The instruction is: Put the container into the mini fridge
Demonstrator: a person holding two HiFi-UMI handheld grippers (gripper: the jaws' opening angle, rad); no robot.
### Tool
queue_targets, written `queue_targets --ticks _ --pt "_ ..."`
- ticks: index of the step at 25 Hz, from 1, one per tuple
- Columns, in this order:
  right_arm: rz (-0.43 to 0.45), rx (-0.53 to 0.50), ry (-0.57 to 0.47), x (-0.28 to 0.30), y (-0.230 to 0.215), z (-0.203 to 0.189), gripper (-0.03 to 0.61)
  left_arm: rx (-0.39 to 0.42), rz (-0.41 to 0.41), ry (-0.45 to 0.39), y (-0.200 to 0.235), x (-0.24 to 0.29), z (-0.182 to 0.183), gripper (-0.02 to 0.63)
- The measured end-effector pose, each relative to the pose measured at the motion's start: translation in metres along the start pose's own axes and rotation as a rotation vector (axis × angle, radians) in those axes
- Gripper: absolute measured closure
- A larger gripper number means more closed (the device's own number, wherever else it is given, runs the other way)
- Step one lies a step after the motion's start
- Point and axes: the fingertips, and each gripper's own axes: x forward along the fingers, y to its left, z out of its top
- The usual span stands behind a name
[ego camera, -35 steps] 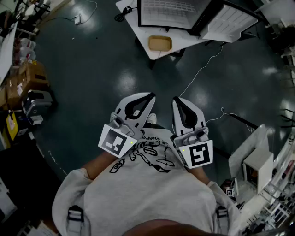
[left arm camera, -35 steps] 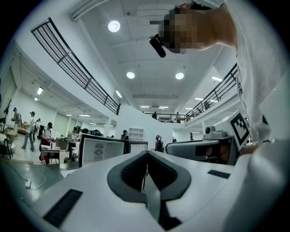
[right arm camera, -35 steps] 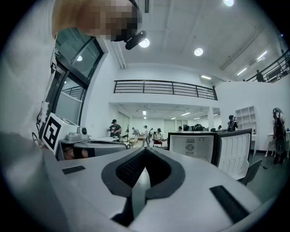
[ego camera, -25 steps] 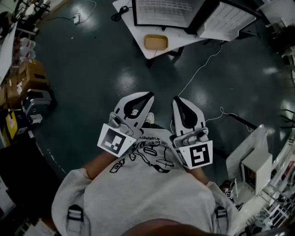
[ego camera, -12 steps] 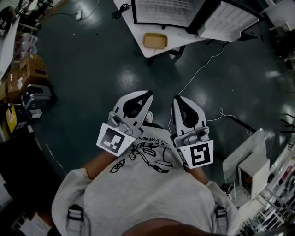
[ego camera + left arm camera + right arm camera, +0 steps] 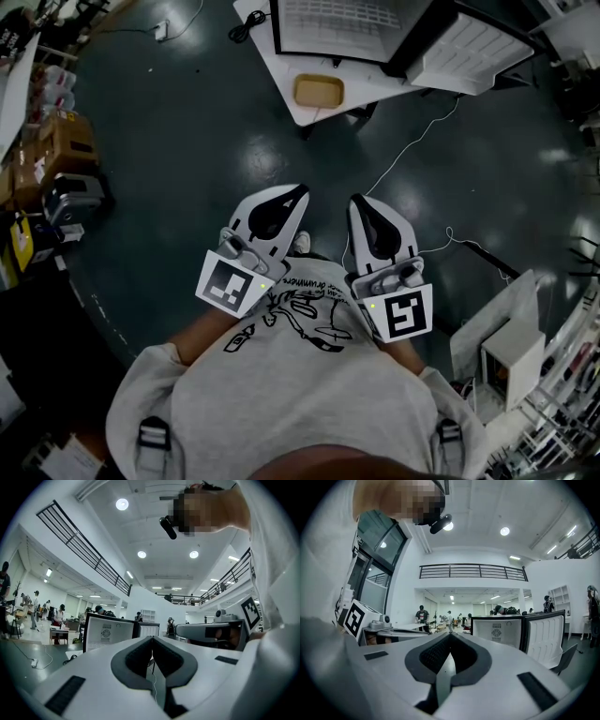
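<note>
Head view is showing you standing on the dark floor, holding the left gripper and the right gripper close against your grey sweatshirt. They are sitting side by side, a little apart, and both are pointing ahead toward the white table. A shoe is peeking out between them. The left gripper view is showing its fingers pressed together at the tips, pinching nothing. The right gripper view is showing the same: its fingers are meeting at the tips with nothing between them. The container, a shallow tan tray, is lying on the table near its front edge. It is well apart from both grippers and is just in front of the fridge. A ribbed white panel is angling off the fridge's right side. A thin white cable is trailing from the table across the floor toward your right. Cardboard boxes are sitting at the far left, and a white cabinet is standing at the lower right. Through both gripper views, people are standing and working in the bright hall behind the table.
</note>
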Motion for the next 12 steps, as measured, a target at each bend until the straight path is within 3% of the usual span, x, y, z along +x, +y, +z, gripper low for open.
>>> queue_targets --ticks 12 --pt "-0.021 -0.004 0.023 0.066 -0.023 -0.003 0.551 -0.016 -0.033 0.000 0.060 0.039 0.004 0.597"
